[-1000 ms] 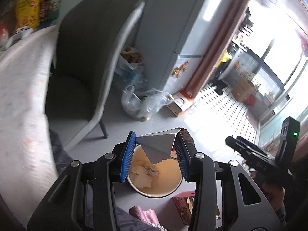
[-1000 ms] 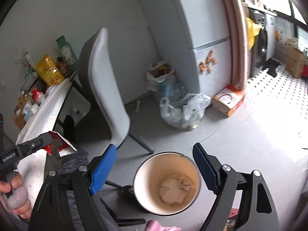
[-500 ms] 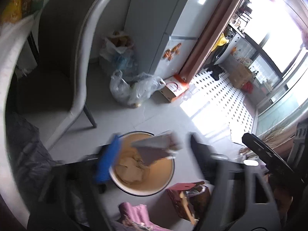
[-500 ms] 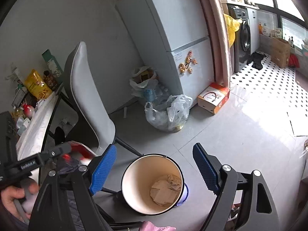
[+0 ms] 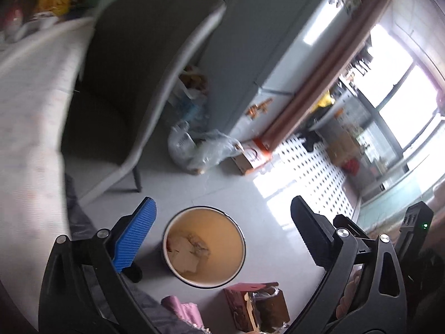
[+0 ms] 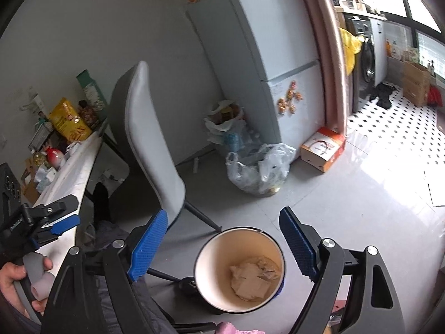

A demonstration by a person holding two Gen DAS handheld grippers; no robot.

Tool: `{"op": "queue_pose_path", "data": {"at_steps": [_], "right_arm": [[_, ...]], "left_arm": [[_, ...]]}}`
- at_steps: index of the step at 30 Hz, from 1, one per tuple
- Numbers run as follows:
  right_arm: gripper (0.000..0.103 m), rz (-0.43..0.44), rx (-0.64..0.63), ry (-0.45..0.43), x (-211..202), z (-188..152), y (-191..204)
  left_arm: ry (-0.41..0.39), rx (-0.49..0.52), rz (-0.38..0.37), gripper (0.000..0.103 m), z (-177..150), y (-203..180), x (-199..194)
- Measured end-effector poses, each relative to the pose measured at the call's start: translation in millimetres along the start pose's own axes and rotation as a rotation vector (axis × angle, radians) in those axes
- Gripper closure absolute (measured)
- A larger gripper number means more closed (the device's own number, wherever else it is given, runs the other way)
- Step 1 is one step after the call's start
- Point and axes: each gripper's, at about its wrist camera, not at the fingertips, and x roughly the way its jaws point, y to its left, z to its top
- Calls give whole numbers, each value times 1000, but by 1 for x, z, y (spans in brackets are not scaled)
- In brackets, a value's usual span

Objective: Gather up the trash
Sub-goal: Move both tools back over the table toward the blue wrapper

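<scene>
Here the round trash bin [image 5: 204,247] stands on the grey floor [image 5: 222,194], and it is the landmark for the rest. Crumpled paper and cardboard scraps [image 5: 187,250] lie at its bottom; the right wrist view shows the same heap [image 6: 254,278] inside the cream wall of the bin [image 6: 214,261].

The left gripper [image 5: 222,231] hangs above the bin with its jaws opening wide, 1 finger on each side of the rim as seen from the camera, and nothing is between them. The right gripper [image 6: 224,242] also stands above the bin, its 2 blue pads far apart and empty. In the right wrist view the left gripper [image 6: 52,220] appears to the left of the bin, held by a hand [image 6: 19,278] on a grey handle.

Behind the bin, a grey chair [image 6: 150,139] stands beside a white surface [image 6: 72,172] that carries packets and bottles. Farther behind the bin, a clear plastic bag [image 6: 258,169] full of rubbish lies on the floor, near a pale fridge [image 6: 278,55]. Just beside the bin, toward the camera, a dark red box [image 5: 256,303] lies on the floor.
</scene>
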Motion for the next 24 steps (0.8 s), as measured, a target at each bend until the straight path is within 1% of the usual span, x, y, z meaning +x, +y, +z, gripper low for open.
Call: {"op": "queue_pose_path", "data": {"at_steps": [4, 12, 17, 20, 24], "right_arm": [[21, 35, -35, 1, -1, 2, 28], [17, 111, -114, -1, -8, 3, 92], [15, 153, -164, 6, -13, -2, 132], [15, 178, -191, 15, -15, -6, 154], [14, 208, -230, 24, -17, -8, 182]], "left_arm": [[-69, -28, 38, 7, 2, 21, -35], [-200, -67, 77, 7, 6, 54, -107], [-267, -96, 113, 7, 4, 79, -141], [-311, -118, 144, 7, 2, 96, -163], [-343, -138, 201, 7, 0, 119, -187]]}}
